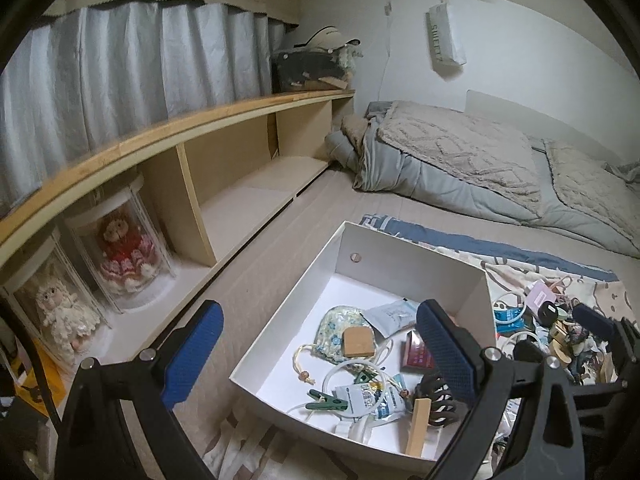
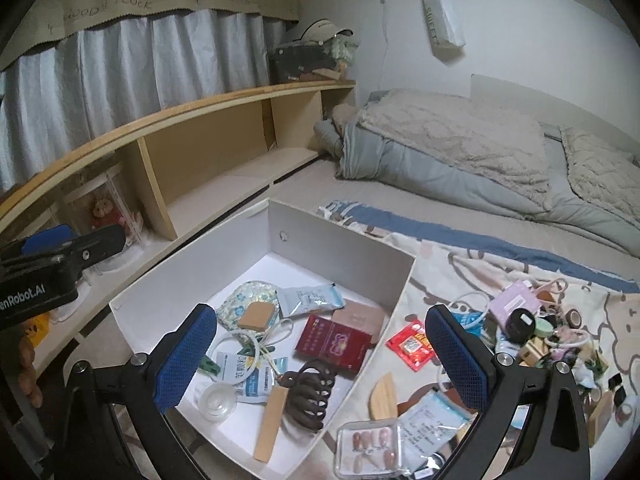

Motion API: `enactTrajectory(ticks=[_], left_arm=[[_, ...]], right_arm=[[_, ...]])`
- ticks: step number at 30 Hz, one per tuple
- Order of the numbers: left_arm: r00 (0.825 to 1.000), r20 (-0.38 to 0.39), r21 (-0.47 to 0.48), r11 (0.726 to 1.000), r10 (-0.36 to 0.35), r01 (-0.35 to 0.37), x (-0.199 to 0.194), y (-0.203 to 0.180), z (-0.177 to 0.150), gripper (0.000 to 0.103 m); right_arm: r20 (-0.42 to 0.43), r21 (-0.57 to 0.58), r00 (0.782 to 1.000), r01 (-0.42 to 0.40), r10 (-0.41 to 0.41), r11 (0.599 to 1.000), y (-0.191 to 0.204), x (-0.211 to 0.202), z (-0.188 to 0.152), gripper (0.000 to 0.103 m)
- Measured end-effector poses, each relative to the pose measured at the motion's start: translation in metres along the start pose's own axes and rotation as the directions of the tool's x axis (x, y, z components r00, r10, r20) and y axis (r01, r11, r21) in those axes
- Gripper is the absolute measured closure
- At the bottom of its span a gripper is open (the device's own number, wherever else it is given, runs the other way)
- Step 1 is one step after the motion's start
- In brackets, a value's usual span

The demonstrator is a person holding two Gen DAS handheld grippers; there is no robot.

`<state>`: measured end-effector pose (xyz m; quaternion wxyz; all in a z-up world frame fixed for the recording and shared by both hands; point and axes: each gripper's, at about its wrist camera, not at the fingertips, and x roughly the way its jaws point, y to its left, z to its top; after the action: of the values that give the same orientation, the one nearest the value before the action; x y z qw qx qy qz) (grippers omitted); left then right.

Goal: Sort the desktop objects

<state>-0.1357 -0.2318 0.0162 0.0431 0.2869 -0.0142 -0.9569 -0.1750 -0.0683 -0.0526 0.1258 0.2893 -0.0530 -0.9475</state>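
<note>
A white open box (image 1: 416,252) (image 2: 340,240) lies on the bed, holding a floral pouch (image 2: 248,300), a dark red packet (image 2: 336,342), a brown hair claw (image 2: 310,396), a wooden stick (image 2: 272,424), green clips (image 1: 326,402) and sachets. My left gripper (image 1: 320,354) hovers open over the box's near left corner, nothing between its blue pads. My right gripper (image 2: 320,364) is open above the box's right wall, empty. Loose items lie right of the box: a red sachet (image 2: 412,346), a wooden piece (image 2: 384,398), a clear case of press-on nails (image 2: 368,450).
A heap of small things (image 2: 552,336) covers the patterned cloth at the right. A wooden shelf (image 1: 224,184) with two cased dolls (image 1: 124,252) runs along the left. A folded grey duvet (image 1: 460,160) lies at the far end of the bed.
</note>
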Motion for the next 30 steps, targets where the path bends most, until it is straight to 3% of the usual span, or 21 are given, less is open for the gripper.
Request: enactTrajectory(ticks=[11, 23, 30], left_arm=[[0.997, 0.056, 0.022, 0.999, -0.045, 0.043, -0.044, -0.021, 0.005, 0.005], [0.983, 0.135, 0.064, 0.991, -0.127, 0.119, -0.103, -0.054, -0.001, 0.001], [0.975, 0.189, 0.103, 0.99, -0.113, 0.095, -0.13, -0.071, -0.014, 0.0]], right_arm=[[0.041, -0.011, 0.999, 0.023, -0.023, 1.0, -0.035, -0.054, 0.014, 0.0], [0.068, -0.052, 0.996, 0.058, -0.055, 0.997, -0.067, -0.115, 0.011, 0.0], [0.076, -0.062, 0.996, 0.053, -0.049, 0.997, -0.081, -0.136, -0.004, 0.0]])
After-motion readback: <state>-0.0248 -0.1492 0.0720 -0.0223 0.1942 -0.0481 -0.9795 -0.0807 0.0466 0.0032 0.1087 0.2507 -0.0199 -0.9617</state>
